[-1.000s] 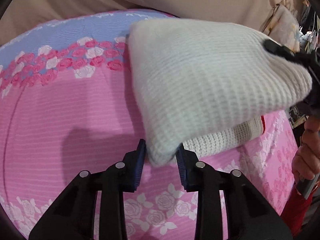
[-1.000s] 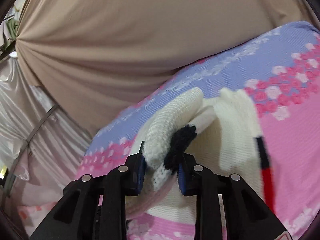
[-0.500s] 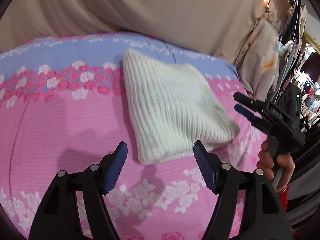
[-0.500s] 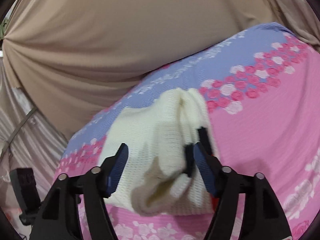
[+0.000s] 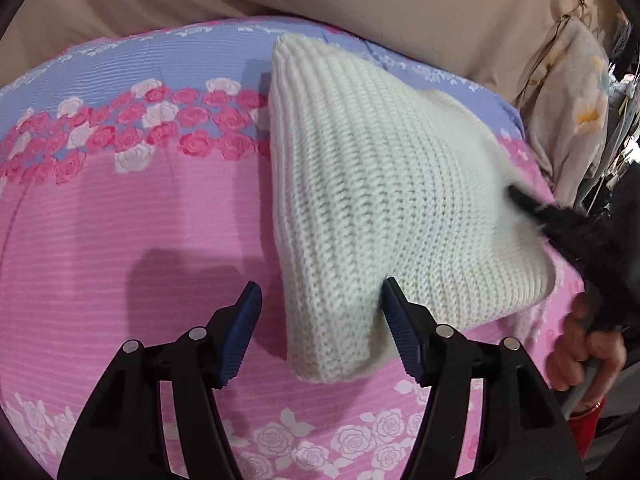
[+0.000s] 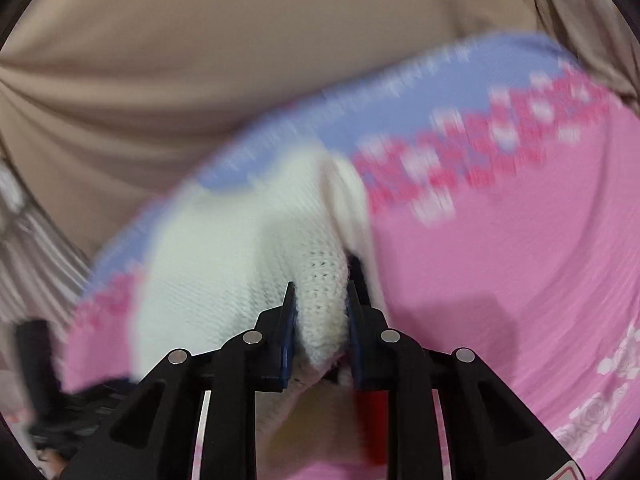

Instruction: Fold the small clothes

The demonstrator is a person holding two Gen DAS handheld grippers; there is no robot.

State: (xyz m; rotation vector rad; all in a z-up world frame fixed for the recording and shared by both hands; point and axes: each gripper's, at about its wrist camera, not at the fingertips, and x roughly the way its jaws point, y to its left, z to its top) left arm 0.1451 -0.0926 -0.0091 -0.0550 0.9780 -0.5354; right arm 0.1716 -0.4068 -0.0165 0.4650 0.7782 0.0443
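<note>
Left gripper (image 5: 320,332): matte black plastic arms, ribbed dark-blue pads (image 5: 240,340), two round silver screws per arm. Right gripper (image 6: 318,332): same build, black arms, blue pads, four silver screw heads in a row; white stripes on the body at 6 o'clock, red-edged sticker corner at 5 o'clock. In the left wrist view, at 4 o'clock, a hand (image 5: 580,348) wraps a grey handle, red cuff (image 5: 582,430) below.
</note>
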